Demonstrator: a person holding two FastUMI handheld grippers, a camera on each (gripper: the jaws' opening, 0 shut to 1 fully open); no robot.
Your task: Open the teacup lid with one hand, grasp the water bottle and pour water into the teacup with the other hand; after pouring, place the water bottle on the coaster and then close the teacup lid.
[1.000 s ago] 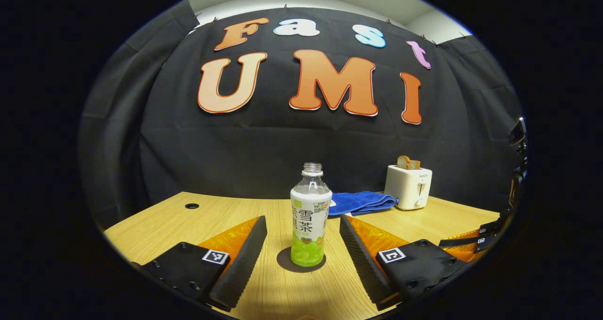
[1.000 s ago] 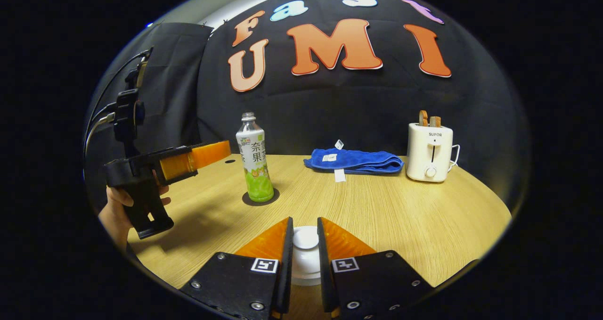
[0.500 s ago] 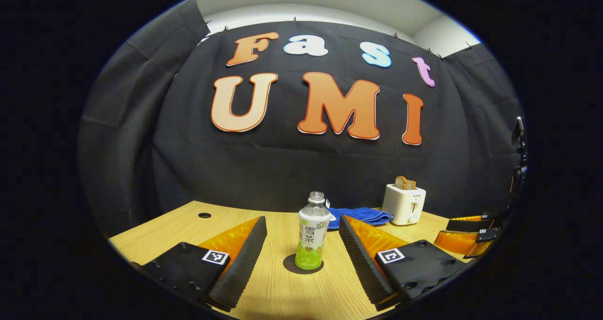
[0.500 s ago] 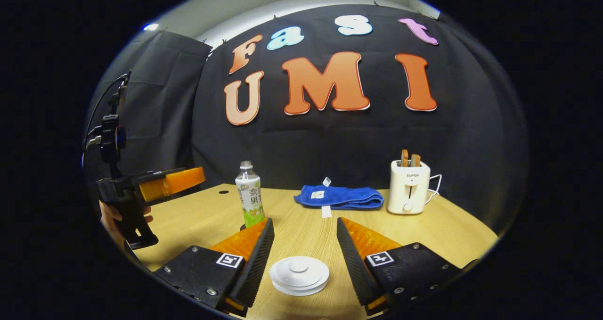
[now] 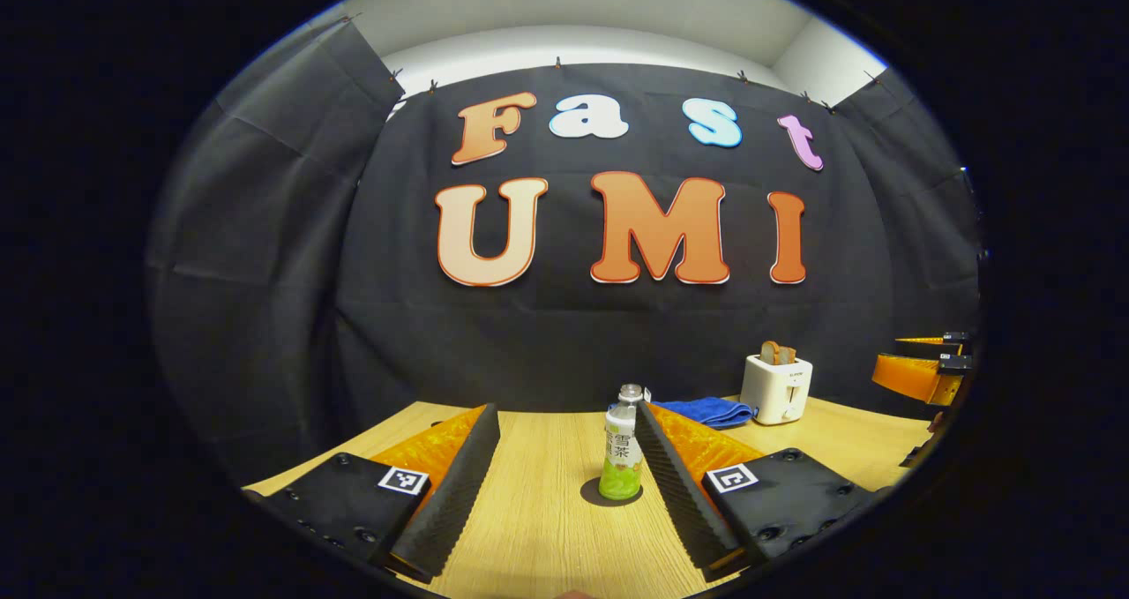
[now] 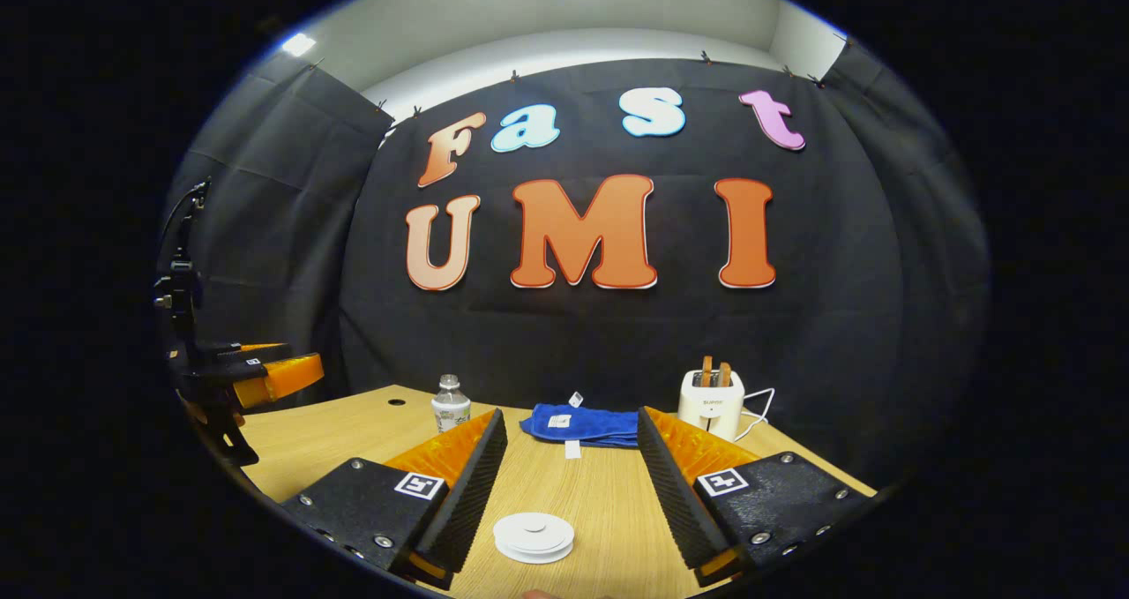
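In the right gripper view, the right gripper [image 6: 564, 480] is seen with its fingers spread wide and nothing held. The white teacup lid [image 6: 533, 537] lies flat on the wooden table [image 6: 609, 511] between them, at about 6 o'clock; whether a cup sits beneath it cannot be told.

In the left gripper view, the left gripper [image 5: 564, 475] is likewise parted and empty. The water bottle [image 5: 622, 458] stands upright on the dark coaster [image 5: 610, 493] just ahead, toward 5 o'clock.

Farther back, at about 4 o'clock, a blue towel [image 5: 707, 410] and a white toaster [image 5: 776, 389] are seen against the cloth wall.
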